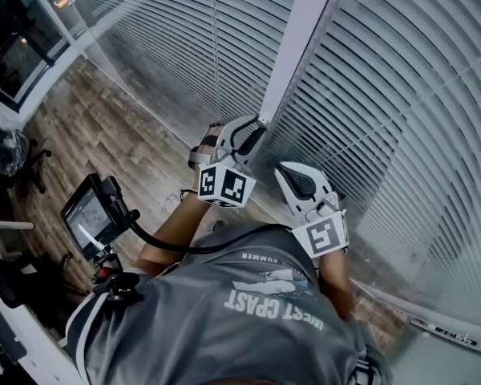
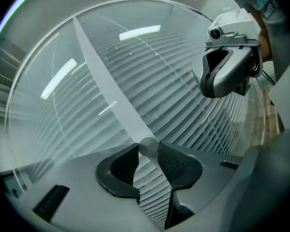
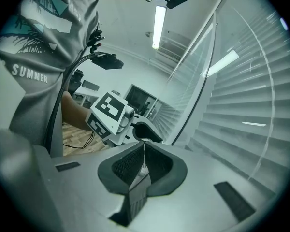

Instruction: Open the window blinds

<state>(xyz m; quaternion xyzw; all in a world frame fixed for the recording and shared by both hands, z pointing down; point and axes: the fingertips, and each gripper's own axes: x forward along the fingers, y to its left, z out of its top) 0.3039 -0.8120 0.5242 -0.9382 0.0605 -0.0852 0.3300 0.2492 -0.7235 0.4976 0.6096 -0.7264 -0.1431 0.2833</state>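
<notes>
The big window blinds [image 1: 401, 95] fill the wall in front of the person, and the slats look shut. Their clear wand [image 2: 113, 91] hangs beside them. The left gripper [image 2: 148, 147] pinches only the round knob at the wand's bottom end. That small hold could slip off when the wand is twisted, and then the slats would stay shut. The slats run sideways. The wand's long side runs up and down, knob end lowest. The right gripper [image 3: 143, 146] waits nearby, squeezed closed on nothing.
</notes>
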